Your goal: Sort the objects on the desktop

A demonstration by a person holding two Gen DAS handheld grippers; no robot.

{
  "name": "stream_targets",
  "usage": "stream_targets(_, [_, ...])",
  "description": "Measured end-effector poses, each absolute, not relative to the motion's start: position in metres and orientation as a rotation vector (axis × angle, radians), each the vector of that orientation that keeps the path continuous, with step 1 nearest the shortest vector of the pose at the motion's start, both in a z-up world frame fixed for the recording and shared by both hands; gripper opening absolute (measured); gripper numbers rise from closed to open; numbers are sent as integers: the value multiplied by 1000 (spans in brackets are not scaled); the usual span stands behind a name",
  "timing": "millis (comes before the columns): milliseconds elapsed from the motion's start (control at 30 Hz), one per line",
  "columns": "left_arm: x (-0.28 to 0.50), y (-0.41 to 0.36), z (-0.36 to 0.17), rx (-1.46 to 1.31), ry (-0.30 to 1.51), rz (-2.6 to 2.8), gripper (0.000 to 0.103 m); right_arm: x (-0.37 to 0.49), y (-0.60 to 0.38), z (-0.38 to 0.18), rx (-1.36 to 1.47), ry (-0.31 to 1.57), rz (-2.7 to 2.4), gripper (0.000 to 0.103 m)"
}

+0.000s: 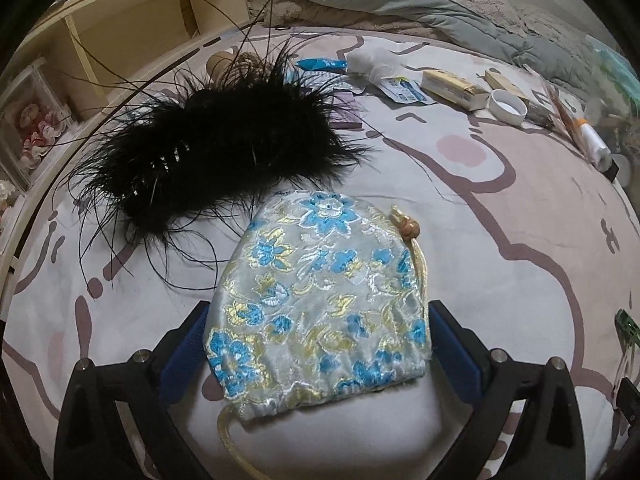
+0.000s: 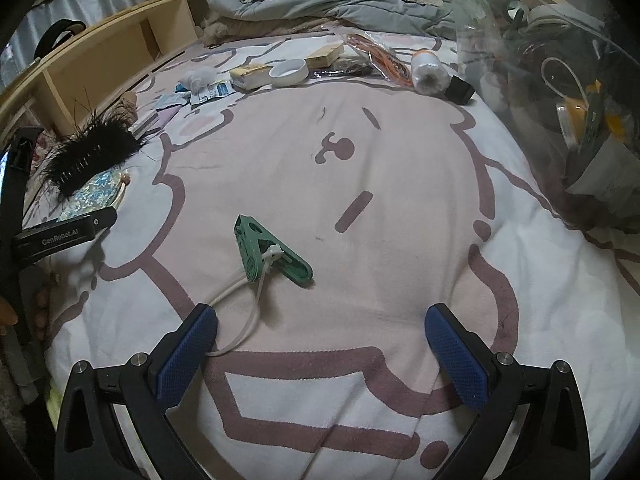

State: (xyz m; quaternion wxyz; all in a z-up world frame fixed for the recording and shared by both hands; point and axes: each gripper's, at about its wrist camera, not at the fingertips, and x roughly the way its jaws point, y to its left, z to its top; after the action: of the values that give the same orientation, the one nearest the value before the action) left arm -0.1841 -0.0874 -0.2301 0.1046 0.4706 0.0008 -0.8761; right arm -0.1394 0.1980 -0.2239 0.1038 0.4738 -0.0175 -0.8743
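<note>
A pale brocade drawstring pouch (image 1: 320,304) with blue and gold flowers lies on the bed sheet between the fingers of my left gripper (image 1: 318,344). The jaws stand wide, one blue pad at each side of the pouch, touching or nearly so. A black feathery hair clip (image 1: 216,152) lies just beyond the pouch. My right gripper (image 2: 320,344) is open and empty above the sheet. A green clip (image 2: 272,252) with a white cord lies just ahead of it. The pouch (image 2: 94,196) and feather clip (image 2: 94,152) also show at far left in the right wrist view.
Along the far side lie a white round lid (image 1: 508,106), small boxes (image 1: 454,88), sachets (image 1: 404,90), a blue packet (image 1: 322,65) and a white bottle (image 2: 430,70). A clear bag of items (image 2: 560,92) stands at right. A wooden shelf (image 1: 132,28) runs along the left. A folded quilt (image 2: 332,4) lies behind.
</note>
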Motion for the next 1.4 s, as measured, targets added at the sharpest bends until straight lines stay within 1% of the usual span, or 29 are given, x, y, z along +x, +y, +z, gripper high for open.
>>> stream_targets(67, [-183, -86, -228, 1381, 6, -2608, 90, -139, 197, -225, 1391, -34, -2585, 103])
stream_targets(100, [-182, -84, -227, 1376, -1, -2619, 87, -140, 196, -224, 1391, -28, -2587, 103])
stream_targets(133, [-181, -82, -227, 1373, -10, -2630, 81, -140, 196, -224, 1391, -29, -2588, 103])
stream_targets(167, [-181, -80, -226, 1370, -23, -2644, 76, -141, 197, -224, 1390, -41, -2586, 103])
stream_targets(200, [-181, -78, -226, 1369, -28, -2654, 73, -142, 199, -223, 1387, -61, -2582, 103])
stream_targets(267, [-180, -76, -224, 1369, -28, -2683, 57, -143, 204, -221, 1384, -126, -2567, 103])
stream_targets(367, [-180, -74, -222, 1366, -12, -2706, 40, -146, 215, -216, 1383, -248, -2542, 103])
stream_targets(400, [-180, -74, -222, 1368, 0, -2713, 38, -146, 218, -215, 1375, -277, -2544, 103])
stream_targets(467, [-179, -75, -221, 1366, 25, -2727, 29, -144, 221, -211, 1356, -314, -2560, 103])
stream_targets(500, [-178, -75, -220, 1366, 38, -2734, 27, -144, 222, -209, 1346, -316, -2577, 103])
stream_targets(567, [-176, -76, -218, 1370, 83, -2759, 20, -143, 224, -204, 1316, -315, -2617, 103])
stream_targets(733, [-168, -71, -213, 1408, 220, -2860, 17, -144, 229, -201, 1268, -380, -2584, 103])
stream_targets(867, [-162, -56, -209, 1471, 278, -2959, 17, -143, 220, -199, 1253, -331, -2548, 102])
stream_targets(933, [-158, -45, -208, 1488, 241, -2998, 17, -143, 214, -199, 1235, -297, -2528, 95])
stream_targets(967, [-157, -40, -208, 1496, 216, -3011, 17, -144, 210, -199, 1231, -272, -2524, 86])
stream_targets(1000, [-156, -36, -208, 1503, 198, -3019, 17, -146, 206, -200, 1234, -244, -2525, 81])
stream_targets(1033, [-155, -32, -209, 1515, 176, -3029, 17, -147, 206, -201, 1237, -232, -2524, 78])
stream_targets(1067, [-154, -28, -210, 1528, 161, -3034, 17, -150, 204, -203, 1243, -225, -2512, 70])
stream_targets(1100, [-154, -26, -211, 1536, 150, -3035, 17, -152, 204, -205, 1255, -231, -2495, 64])
stream_targets(1133, [-155, -24, -213, 1545, 135, -3036, 17, -155, 204, -208, 1270, -251, -2471, 62])
stream_targets(1167, [-155, -21, -215, 1553, 116, -3034, 17, -155, 205, -211, 1277, -263, -2459, 59])
stream_targets(1267, [-157, -20, -217, 1560, 100, -3028, 17, -152, 203, -209, 1259, -275, -2420, 58])
stream_targets(1400, [-158, -23, -219, 1574, 135, -3023, 18, -144, 190, -204, 1218, -265, -2321, 58])
